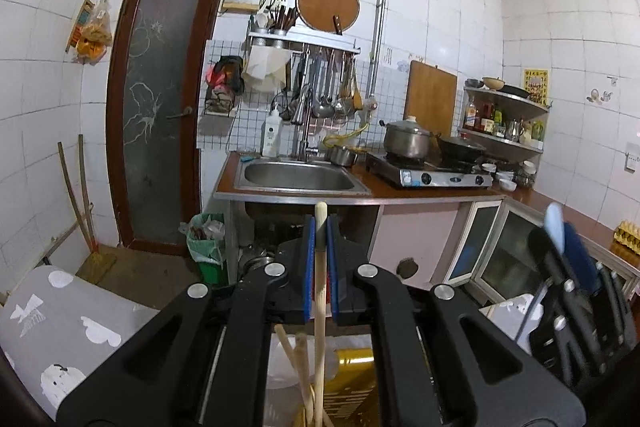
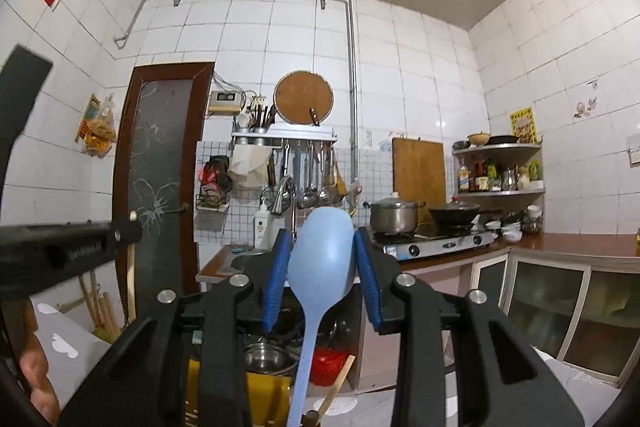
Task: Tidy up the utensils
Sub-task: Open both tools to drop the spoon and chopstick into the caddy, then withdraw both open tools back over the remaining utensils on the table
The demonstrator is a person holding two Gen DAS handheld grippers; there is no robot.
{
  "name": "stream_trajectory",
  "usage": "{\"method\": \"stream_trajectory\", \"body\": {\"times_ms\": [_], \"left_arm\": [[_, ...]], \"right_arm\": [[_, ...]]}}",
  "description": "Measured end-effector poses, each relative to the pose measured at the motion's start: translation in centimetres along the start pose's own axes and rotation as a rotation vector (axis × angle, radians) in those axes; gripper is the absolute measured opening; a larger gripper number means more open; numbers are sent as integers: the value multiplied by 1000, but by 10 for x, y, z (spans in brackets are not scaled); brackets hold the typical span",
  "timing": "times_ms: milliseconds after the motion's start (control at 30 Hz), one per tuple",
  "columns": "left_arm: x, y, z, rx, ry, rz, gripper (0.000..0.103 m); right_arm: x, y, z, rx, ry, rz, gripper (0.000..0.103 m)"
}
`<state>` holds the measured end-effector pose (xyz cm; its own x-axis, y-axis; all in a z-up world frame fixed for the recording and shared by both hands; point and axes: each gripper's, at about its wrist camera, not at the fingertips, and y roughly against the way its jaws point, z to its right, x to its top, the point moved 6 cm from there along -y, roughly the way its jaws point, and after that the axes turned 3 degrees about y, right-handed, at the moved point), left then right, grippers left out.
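While both my claws point toward the steel sink [image 1: 300, 183] | left gripper [image 1: 320, 247] clenched on upright pale wooden stick [image 1: 319, 291] | right gripper [image 2: 322, 263] clasps pale blue plastic spoon [image 2: 320, 267], bowl upward

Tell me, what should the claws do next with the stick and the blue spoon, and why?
Probably lower both a little toward the yellow holder below. The left claw is shut on a wooden stick and the right claw grips a blue spoon by its bowl. Both utensils hang down toward the holder, where other wooden sticks stand.
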<state>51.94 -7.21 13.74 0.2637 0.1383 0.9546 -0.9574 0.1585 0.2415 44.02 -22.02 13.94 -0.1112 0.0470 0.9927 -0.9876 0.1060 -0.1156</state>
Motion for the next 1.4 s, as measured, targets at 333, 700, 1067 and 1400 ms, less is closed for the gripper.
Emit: {"method": "stream_trajectory", "body": {"times_ms": [333, 700, 1067, 1400], "left_arm": [[-18, -8, -4, 3, -9, -34, 5], [-26, -8, -12, 13, -6, -82, 6], [-18, 65, -46, 38, -5, -105, 63], [-38, 170, -72, 84, -41, -121, 98]], "right_arm": [[3, 5, -1, -27, 22, 37, 34], [3, -3, -1, 14, 16, -39, 49], [30, 43, 19, 39, 22, -114, 68], [32, 141, 35, 47, 35, -236, 87]]}}
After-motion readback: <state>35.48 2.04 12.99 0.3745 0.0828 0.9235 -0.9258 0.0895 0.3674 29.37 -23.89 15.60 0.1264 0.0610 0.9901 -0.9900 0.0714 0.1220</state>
